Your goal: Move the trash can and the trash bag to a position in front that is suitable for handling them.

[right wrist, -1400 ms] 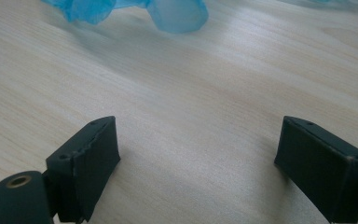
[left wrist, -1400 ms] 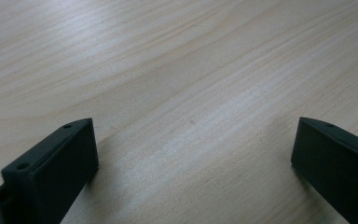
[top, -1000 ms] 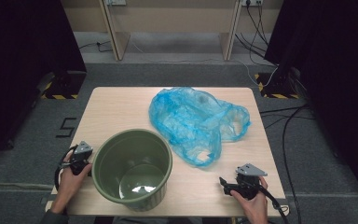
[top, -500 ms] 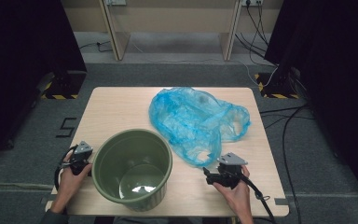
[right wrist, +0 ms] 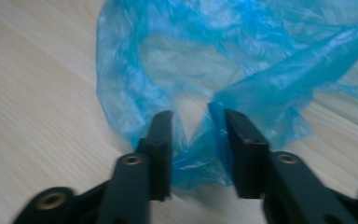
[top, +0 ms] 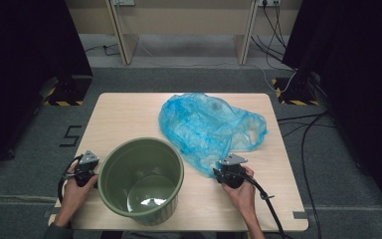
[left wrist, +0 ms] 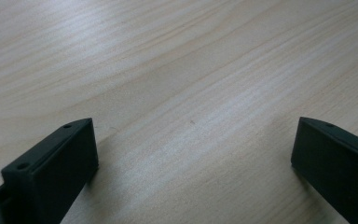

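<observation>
A crumpled, see-through blue plastic bag (top: 209, 124) lies on the right half of the wooden table (top: 129, 114). An empty olive-green bucket (top: 142, 178) stands upright at the front left. My right gripper (top: 222, 173) is at the bag's near edge. In the right gripper view the bag (right wrist: 223, 60) has a fold of its edge between the jaws of that gripper (right wrist: 193, 116), which stand narrowed with a gap left, open. My left gripper (top: 81, 170) rests just left of the bucket. In its own view the left gripper (left wrist: 193, 128) is wide open over bare wood (left wrist: 191, 70).
The table's far left quarter is bare wood. Black cables (top: 263, 199) trail off the front right edge and across the grey floor on the right. Dark curtains flank both sides.
My right gripper has moved left and forward from the front right corner to the bag's near edge. The left gripper, bucket and bag have stayed put.
</observation>
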`<control>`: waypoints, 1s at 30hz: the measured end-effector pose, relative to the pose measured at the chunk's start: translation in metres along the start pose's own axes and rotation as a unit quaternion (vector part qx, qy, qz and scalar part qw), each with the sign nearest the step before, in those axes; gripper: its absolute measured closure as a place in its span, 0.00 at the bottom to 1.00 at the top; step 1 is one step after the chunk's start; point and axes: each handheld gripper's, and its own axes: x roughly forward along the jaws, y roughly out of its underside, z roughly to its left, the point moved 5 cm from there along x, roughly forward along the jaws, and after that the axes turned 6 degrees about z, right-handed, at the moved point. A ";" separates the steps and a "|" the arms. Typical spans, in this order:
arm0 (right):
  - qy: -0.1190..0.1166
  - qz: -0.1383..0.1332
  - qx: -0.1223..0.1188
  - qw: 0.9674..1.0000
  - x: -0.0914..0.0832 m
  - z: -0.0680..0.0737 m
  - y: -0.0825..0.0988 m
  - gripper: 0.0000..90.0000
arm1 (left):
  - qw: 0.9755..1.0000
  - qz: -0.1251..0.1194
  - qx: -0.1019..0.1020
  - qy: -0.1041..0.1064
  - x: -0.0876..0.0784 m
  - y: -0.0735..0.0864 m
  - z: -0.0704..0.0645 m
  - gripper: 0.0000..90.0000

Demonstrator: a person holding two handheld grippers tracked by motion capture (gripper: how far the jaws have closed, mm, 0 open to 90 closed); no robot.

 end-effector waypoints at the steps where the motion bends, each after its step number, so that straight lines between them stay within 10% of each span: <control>1: 0.004 0.001 -0.002 1.000 -0.002 -0.004 0.002 0.82 | 1.000 0.000 0.000 0.000 0.000 0.000 0.000 0.00; 8: 0.073 0.008 0.024 0.997 -0.027 -0.062 0.024 0.87 | 1.000 0.000 0.001 0.000 0.000 0.000 0.000 0.00; 13: 0.131 -0.017 0.099 0.986 -0.063 -0.099 0.033 0.50 | 1.000 0.000 0.001 0.000 0.000 0.000 0.000 0.00; 16: 0.094 -0.079 0.132 0.984 -0.081 -0.088 0.016 0.35 | 1.000 0.000 0.001 0.001 0.000 0.000 0.000 0.00; 18: 0.071 -0.085 0.112 0.987 -0.080 -0.072 0.003 0.32 | 1.000 0.000 0.001 0.001 0.000 0.000 0.000 0.00; 23: 0.037 -0.066 0.064 0.995 -0.053 -0.039 -0.019 0.27 | 1.000 0.000 0.001 0.001 0.000 0.000 0.000 0.00; 30: 0.013 -0.014 0.065 0.998 -0.003 -0.028 -0.021 0.25 | 1.000 0.000 0.001 0.001 0.000 0.000 0.000 0.00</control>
